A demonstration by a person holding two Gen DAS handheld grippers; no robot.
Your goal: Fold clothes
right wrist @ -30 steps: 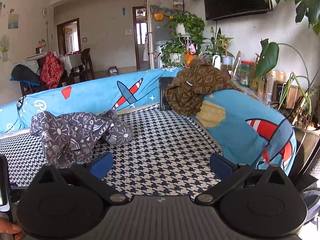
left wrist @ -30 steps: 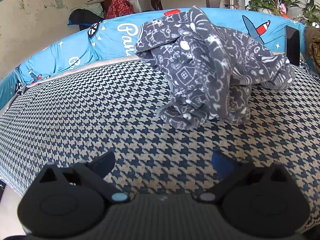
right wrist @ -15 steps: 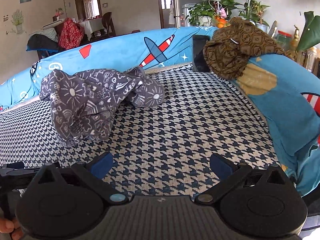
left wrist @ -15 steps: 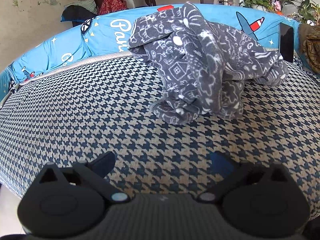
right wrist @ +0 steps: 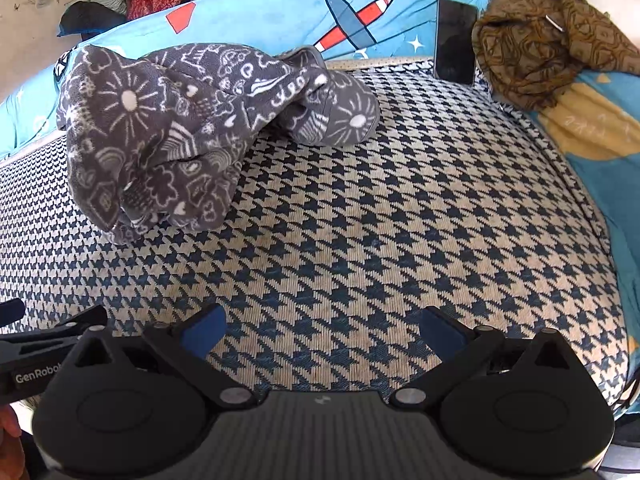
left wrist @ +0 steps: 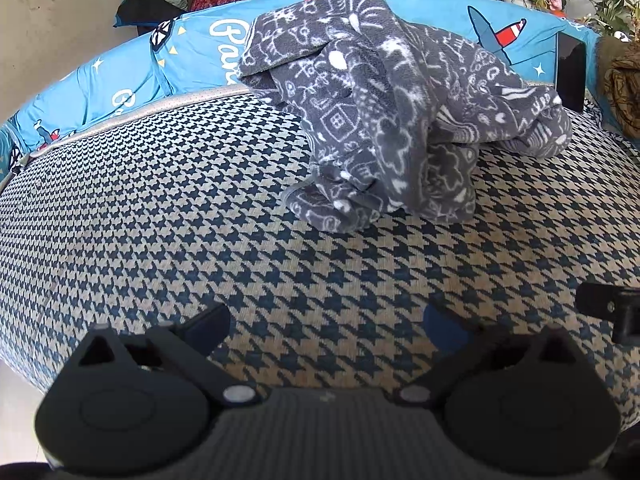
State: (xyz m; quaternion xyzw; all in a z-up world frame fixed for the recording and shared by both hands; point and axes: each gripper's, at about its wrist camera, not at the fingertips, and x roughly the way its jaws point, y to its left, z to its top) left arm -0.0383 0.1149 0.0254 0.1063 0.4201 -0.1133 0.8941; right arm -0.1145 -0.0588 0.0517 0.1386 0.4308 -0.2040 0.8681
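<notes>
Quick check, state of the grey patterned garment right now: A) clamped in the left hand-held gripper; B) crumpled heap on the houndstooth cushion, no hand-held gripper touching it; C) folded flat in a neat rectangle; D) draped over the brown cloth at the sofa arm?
B: the grey garment lies bunched on the houndstooth cushion, with the left hand-held gripper and right hand-held gripper both open and short of it.

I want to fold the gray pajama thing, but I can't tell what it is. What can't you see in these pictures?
- Gray patterned garment: crumpled in both views, so its own folds hide its type, sleeves and edges.
- Black phone-like slab: its base is behind the houndstooth cushion.
- Brown cloth: bunched; cut by the left view's edge.
- Left tool and right tool: both open and empty.
</notes>
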